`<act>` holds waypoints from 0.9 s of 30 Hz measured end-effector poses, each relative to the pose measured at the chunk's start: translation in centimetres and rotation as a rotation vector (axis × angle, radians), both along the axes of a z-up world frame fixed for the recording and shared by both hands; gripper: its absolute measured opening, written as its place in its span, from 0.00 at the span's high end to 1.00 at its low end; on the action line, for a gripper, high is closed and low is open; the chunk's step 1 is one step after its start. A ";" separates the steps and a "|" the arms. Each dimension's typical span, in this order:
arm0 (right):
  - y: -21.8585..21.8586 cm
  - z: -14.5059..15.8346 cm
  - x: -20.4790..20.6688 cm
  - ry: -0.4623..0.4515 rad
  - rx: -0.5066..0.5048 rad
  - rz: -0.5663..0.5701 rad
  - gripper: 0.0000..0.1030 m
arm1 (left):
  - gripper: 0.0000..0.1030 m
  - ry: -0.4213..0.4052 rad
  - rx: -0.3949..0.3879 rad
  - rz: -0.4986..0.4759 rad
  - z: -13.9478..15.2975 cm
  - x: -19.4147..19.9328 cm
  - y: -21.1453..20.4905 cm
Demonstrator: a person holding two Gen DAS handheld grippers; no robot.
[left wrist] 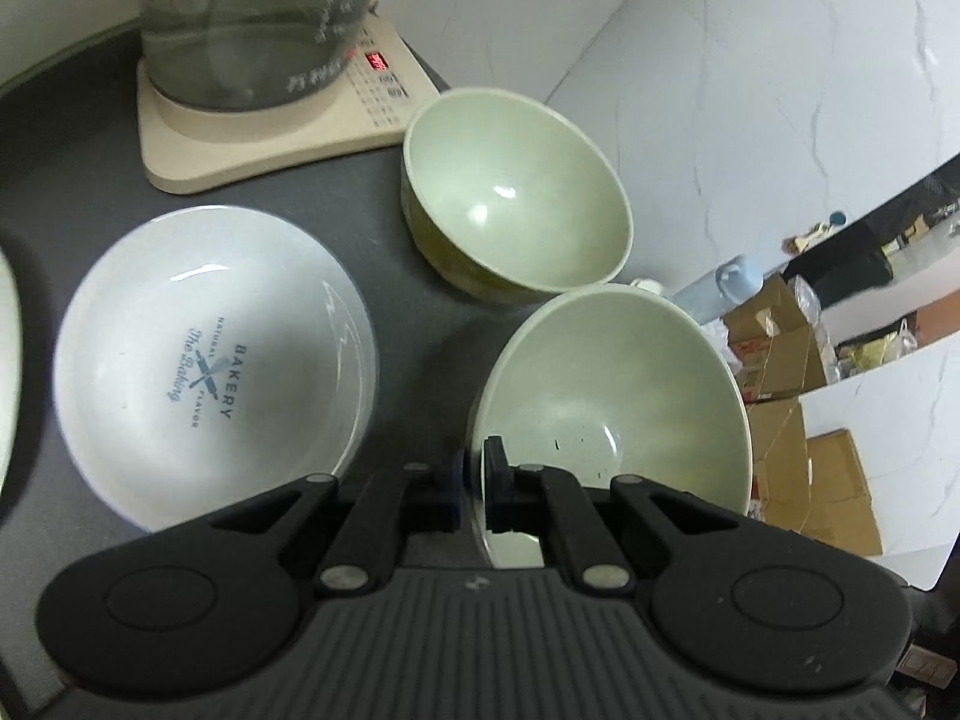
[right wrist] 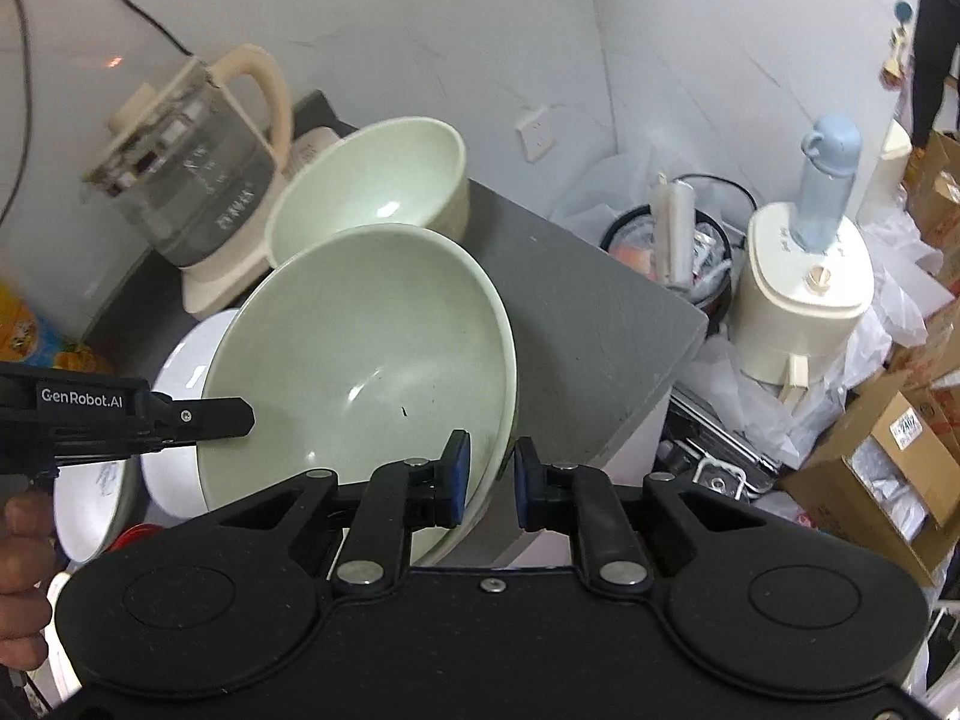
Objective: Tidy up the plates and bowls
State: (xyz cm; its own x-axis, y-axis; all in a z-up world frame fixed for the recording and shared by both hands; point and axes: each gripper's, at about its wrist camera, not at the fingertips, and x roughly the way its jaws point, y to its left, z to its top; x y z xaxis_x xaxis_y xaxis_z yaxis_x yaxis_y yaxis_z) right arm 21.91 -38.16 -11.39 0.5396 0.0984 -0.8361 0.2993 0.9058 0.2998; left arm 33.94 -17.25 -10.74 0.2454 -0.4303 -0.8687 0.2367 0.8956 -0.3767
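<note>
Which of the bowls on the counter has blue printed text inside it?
The white bowl on the left, in front of the kettle base. It carries a blue "BAKERY" print inside; the two pale green bowls are plain.

White marble-veined wall [right wrist: 690, 30], dark grey countertop [right wrist: 588, 300], cardboard boxes [right wrist: 888, 468] on floor

kettle [left wrist: 252, 30] top cropped, white bowl [right wrist: 96, 498] mostly hidden

Both wrist views close, angled down, sharing green bowl [left wrist: 612, 396].
</note>
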 end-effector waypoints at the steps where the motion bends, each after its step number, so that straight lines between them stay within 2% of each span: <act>1: 0.1 0.3 0.0 -0.008 -0.001 0.013 0.85 | 0.95 -0.007 -0.001 0.010 0.4 -0.2 0.2; 12: 2.1 3.5 -0.5 -0.100 0.010 0.205 0.84 | 0.95 -0.090 -0.009 0.203 4.7 -4.6 4.0; 27: 6.6 5.5 -1.1 -0.138 0.027 0.405 0.84 | 0.95 -0.118 0.010 0.405 6.0 -10.3 9.5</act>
